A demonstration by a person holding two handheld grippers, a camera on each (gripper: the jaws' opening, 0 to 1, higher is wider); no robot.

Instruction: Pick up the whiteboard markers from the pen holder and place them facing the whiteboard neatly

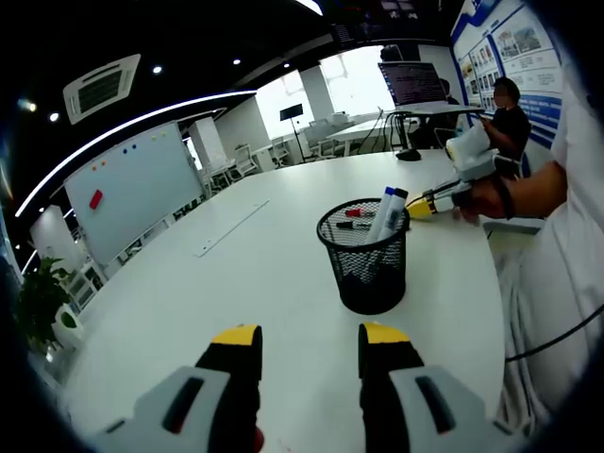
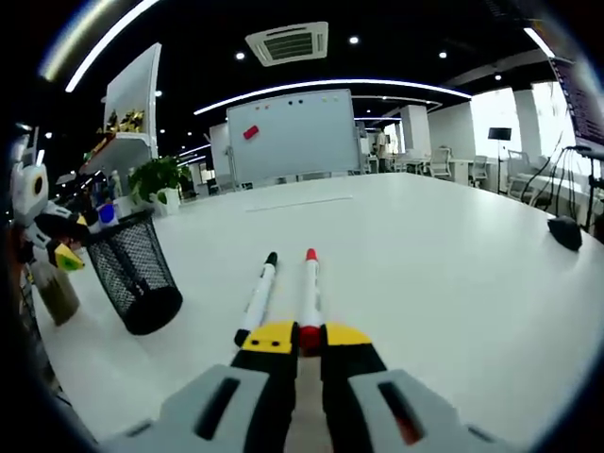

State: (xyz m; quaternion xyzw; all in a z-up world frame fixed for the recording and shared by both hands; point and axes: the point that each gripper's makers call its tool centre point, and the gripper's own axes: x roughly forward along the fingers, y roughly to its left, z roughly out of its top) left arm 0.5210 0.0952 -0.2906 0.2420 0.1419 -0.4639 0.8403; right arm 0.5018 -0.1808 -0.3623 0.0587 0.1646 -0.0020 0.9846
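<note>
Right tongs (image 2: 300, 338) grip the red marker (image 2: 309, 294) beside the black marker (image 2: 258, 295); left tongs (image 1: 310, 340) gape wide; a skewed release could leave red crooked or nudge black.

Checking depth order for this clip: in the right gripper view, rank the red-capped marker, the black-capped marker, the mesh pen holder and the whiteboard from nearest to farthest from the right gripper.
1. Red-capped marker: between the jaws of the right gripper.
2. Black-capped marker: on the table just left of the red one.
3. Mesh pen holder: farther left.
4. Whiteboard: far across the table, straight ahead.
</note>
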